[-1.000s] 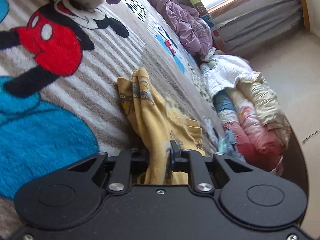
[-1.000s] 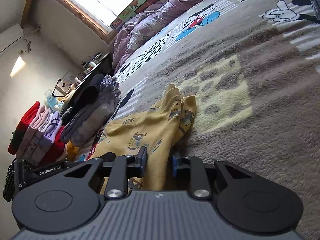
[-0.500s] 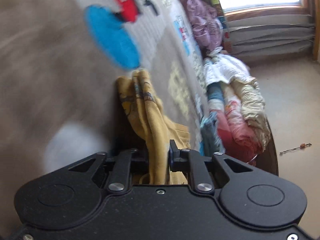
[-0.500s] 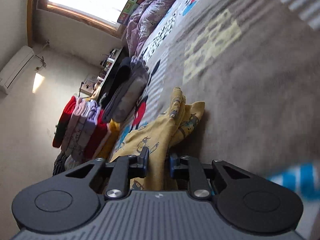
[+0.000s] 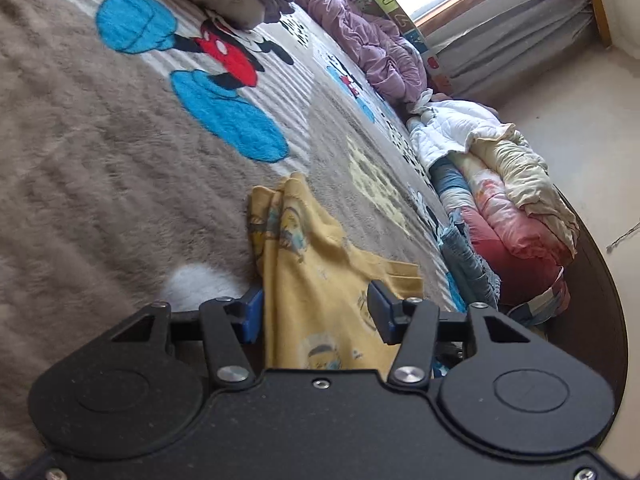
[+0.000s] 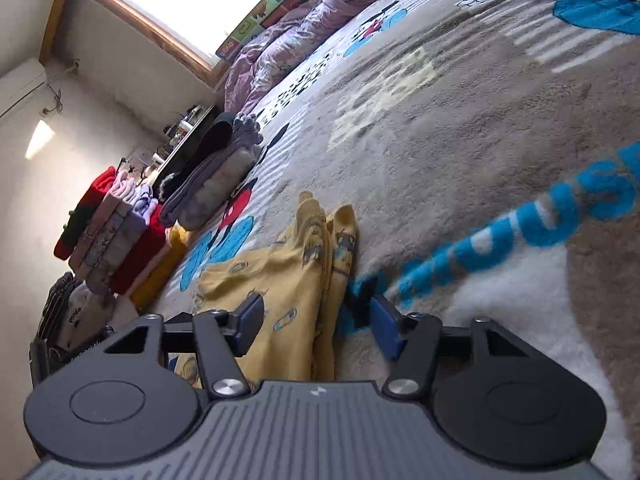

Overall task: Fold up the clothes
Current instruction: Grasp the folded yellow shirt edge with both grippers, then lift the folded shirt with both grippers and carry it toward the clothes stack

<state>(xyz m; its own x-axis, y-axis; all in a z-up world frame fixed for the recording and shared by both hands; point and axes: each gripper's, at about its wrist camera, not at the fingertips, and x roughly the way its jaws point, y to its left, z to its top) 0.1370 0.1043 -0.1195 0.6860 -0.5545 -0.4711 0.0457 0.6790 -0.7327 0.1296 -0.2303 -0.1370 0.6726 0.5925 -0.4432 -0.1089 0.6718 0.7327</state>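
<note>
Folded stack [image 6: 116, 236] — right view only

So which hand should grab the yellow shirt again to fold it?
Probably the left hand-held gripper: its open jaws straddle the yellow shirt squarely. The right hand-held gripper, also open, has the shirt toward one side only.

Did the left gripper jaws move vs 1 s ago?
Yes. The left gripper has opened: its jaws, earlier pinched on the yellow garment, now stand apart on either side of it on the blanket.
</note>
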